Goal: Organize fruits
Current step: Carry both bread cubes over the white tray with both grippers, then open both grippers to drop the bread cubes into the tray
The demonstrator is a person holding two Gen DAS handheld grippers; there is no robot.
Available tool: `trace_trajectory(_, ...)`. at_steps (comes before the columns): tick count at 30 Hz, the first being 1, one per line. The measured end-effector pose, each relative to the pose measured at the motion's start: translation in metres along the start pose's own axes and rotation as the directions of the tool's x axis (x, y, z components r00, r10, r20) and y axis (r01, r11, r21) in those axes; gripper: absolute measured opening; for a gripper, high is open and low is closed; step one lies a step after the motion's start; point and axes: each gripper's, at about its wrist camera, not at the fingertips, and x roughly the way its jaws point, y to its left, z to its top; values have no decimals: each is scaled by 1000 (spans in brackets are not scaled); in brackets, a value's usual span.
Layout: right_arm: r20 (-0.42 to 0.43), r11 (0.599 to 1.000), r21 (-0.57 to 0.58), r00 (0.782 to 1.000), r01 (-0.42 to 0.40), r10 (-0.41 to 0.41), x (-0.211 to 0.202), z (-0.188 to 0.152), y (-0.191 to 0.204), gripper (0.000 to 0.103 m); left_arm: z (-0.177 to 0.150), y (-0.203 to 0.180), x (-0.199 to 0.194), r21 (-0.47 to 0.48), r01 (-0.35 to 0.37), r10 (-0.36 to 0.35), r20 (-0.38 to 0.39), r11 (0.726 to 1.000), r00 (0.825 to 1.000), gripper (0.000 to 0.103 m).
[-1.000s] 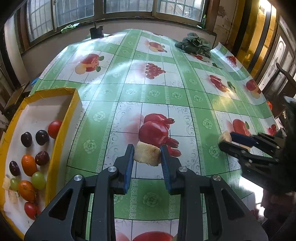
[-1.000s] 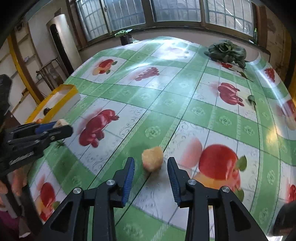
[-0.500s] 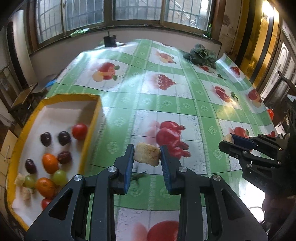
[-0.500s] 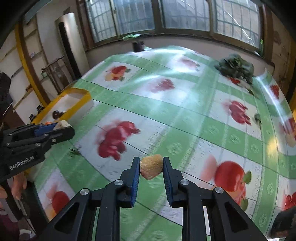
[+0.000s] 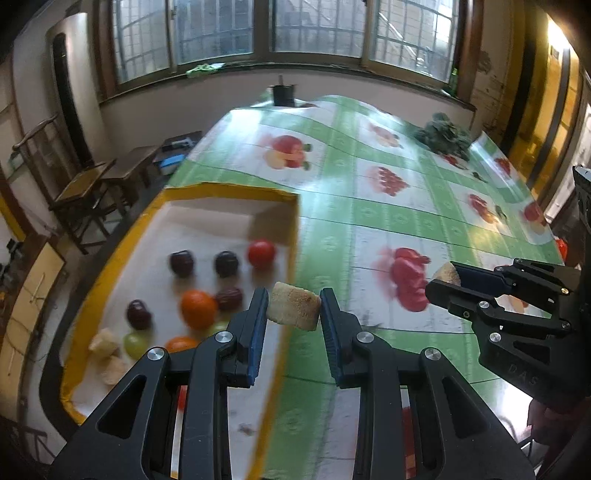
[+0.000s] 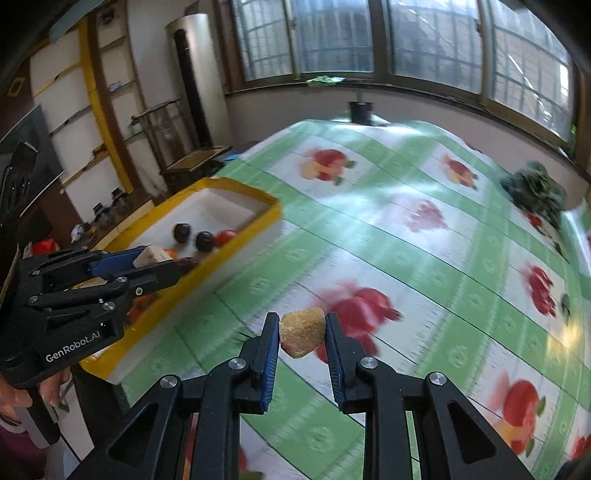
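Left gripper [image 5: 293, 314] clamped on tan chunk [image 5: 293, 309], right gripper [image 6: 302, 334] on rounder piece [image 6: 302, 332], full tray [image 5: 110, 266] only leftward.

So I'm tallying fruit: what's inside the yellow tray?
The tray holds dark plums, a red tomato, oranges, a green grape and pale chunks. The left gripper covers its near corner.

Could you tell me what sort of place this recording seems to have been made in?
Probably a lived-in room of a home, perhaps a dining room. A large table wears a green fruit-print cloth, wooden chairs stand along the wall, and barred windows run behind. A yellow-rimmed tray of fruit sits on the table.
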Motion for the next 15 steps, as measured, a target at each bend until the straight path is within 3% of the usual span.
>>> trace_trajectory(15, -37, 983, -142, 993, -113, 109, 47, 45, 82, 23, -18, 88, 0, -122, -113, 110, -31, 986, 993, 28)
